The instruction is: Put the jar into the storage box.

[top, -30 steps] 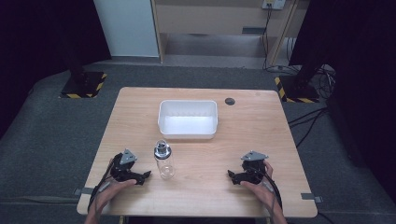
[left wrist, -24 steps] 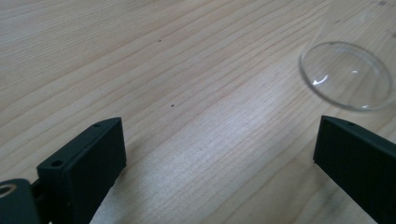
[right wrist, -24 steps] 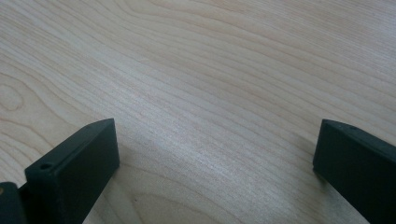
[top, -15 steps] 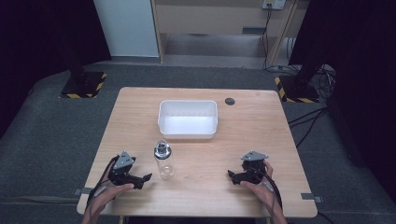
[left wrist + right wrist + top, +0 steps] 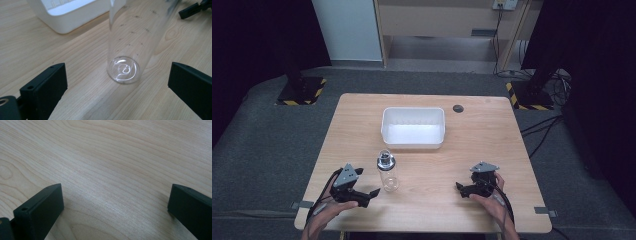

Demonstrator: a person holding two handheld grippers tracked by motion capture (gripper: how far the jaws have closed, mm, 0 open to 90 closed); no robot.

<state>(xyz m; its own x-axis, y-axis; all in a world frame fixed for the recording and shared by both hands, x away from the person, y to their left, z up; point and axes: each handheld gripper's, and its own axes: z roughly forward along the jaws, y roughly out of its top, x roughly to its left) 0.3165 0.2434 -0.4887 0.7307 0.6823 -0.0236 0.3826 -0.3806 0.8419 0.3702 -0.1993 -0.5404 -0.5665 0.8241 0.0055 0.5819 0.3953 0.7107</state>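
A clear bottle [image 5: 387, 173] with a dark cap stands upright on the wooden table [image 5: 482, 135], in front of a white bin [image 5: 413, 127]. My left gripper [image 5: 369, 197] sits open just left of the bottle, pointing at it. In the left gripper view the bottle's base [image 5: 123, 69] stands a little ahead of the wide-apart black fingers [image 5: 47, 85], untouched. My right gripper [image 5: 460, 191] rests open near the front right. Bare wood lies between its fingers [image 5: 41, 207].
The white bin [image 5: 62, 17] looks empty. A small dark round disc [image 5: 457, 108] lies on the table behind the bin, to its right. The right gripper's jaw tip [image 5: 193, 8] shows beyond the bottle. Grey floor surrounds the table.
The left gripper has shifted only slightly beside the bottle. The right gripper and the bottle have stayed where they were.
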